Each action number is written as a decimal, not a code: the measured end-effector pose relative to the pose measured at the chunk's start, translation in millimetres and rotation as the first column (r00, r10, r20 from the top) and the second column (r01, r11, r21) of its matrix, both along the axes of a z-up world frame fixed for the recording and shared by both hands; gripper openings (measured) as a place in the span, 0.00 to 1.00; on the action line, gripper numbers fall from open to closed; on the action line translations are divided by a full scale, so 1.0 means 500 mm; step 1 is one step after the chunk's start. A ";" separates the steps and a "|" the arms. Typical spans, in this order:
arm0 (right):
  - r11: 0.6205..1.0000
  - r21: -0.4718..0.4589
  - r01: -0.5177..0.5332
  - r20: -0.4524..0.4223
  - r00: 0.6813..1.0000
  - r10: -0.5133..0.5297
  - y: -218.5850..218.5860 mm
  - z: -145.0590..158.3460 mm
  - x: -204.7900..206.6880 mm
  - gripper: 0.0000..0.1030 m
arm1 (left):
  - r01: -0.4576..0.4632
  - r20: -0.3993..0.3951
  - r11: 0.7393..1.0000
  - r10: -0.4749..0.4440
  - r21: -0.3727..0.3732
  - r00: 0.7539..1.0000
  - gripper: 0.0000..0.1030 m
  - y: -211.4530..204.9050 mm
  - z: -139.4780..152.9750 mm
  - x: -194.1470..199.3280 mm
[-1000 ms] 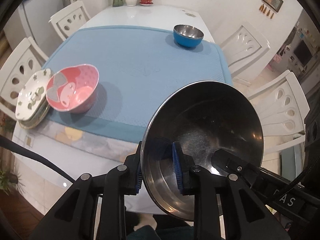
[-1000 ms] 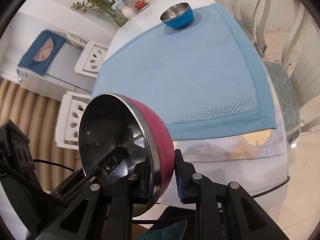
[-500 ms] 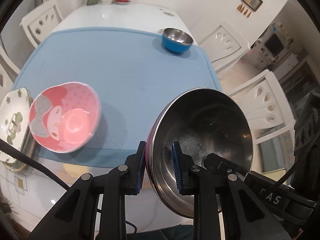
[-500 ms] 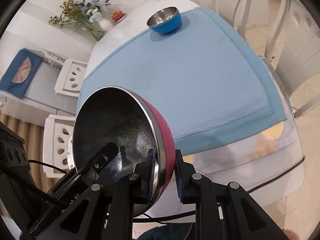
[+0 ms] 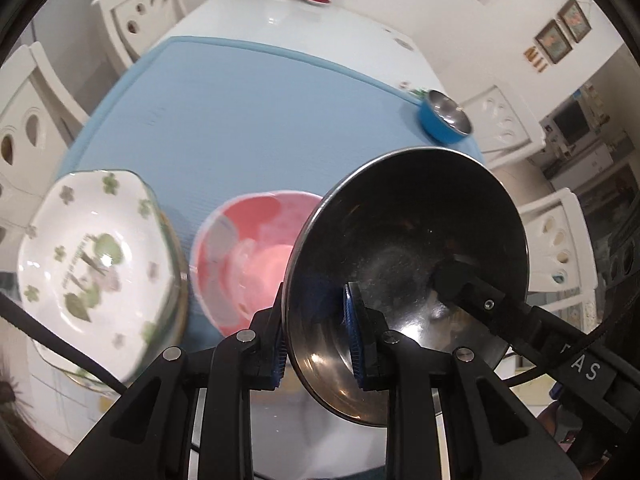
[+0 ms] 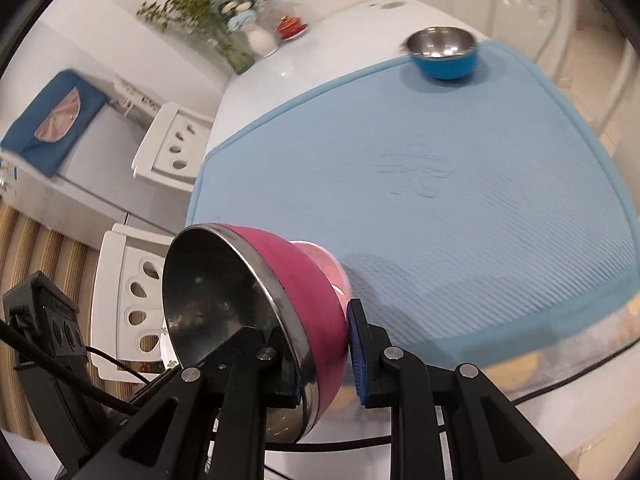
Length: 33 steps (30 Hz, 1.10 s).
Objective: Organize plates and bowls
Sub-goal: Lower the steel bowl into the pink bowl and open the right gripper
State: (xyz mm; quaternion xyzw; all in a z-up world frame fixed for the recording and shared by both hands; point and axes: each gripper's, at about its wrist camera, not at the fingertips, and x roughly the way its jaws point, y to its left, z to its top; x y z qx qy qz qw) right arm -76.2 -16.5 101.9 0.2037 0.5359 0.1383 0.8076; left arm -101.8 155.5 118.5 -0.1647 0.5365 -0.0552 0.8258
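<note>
A steel bowl with a magenta outside hangs tilted over the near edge of the blue mat. My left gripper is shut on its rim on one side. My right gripper is shut on the opposite rim, with one of its fingers inside the bowl. Just behind the held bowl a pink cartoon bowl sits on the mat, partly hidden. Left of it lies a stack of clover-patterned plates. A blue steel-lined bowl stands at the mat's far right corner.
White chairs ring the white table. A vase of flowers and a red lidded cup stand at the far end. The left gripper's body shows beside the held bowl.
Both grippers have carried the magenta bowl leftwards across the table's near side. It now hangs right by the pink bowl, and the plate stack has come close in the left wrist view.
</note>
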 end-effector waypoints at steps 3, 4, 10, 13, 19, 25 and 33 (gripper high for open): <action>1.000 0.003 -0.029 -0.018 0.999 0.029 0.036 -0.014 0.024 0.18 | -0.020 -0.016 1.000 0.020 0.022 1.000 0.21 0.029 -0.012 0.013; 0.999 0.003 -0.033 -0.035 0.999 0.033 0.045 -0.022 0.031 0.18 | -0.031 -0.028 0.999 0.031 0.021 0.999 0.21 0.038 -0.017 0.018; 0.995 -0.046 -0.088 -0.087 0.993 0.084 0.083 -0.047 0.054 0.18 | -0.067 -0.064 0.998 0.066 -0.016 0.996 0.21 0.073 -0.043 0.043; 0.994 -0.053 -0.095 -0.096 0.991 0.089 0.091 -0.054 0.058 0.18 | -0.076 -0.074 0.997 0.075 -0.022 0.994 0.21 0.083 -0.051 0.050; 0.999 0.018 -0.036 -0.137 0.990 0.038 0.077 -0.074 0.073 0.21 | -0.088 -0.090 0.994 0.082 -0.059 0.993 0.31 0.093 -0.061 0.058; 0.995 0.088 0.047 -0.200 0.979 -0.028 0.037 -0.097 0.075 0.42 | -0.094 -0.101 0.986 0.081 -0.137 0.992 0.70 0.106 -0.070 0.063; 0.987 0.130 0.092 -0.191 0.979 -0.066 0.007 -0.085 0.052 0.57 | -0.101 -0.069 0.987 0.093 -0.128 0.993 0.86 0.096 -0.044 0.044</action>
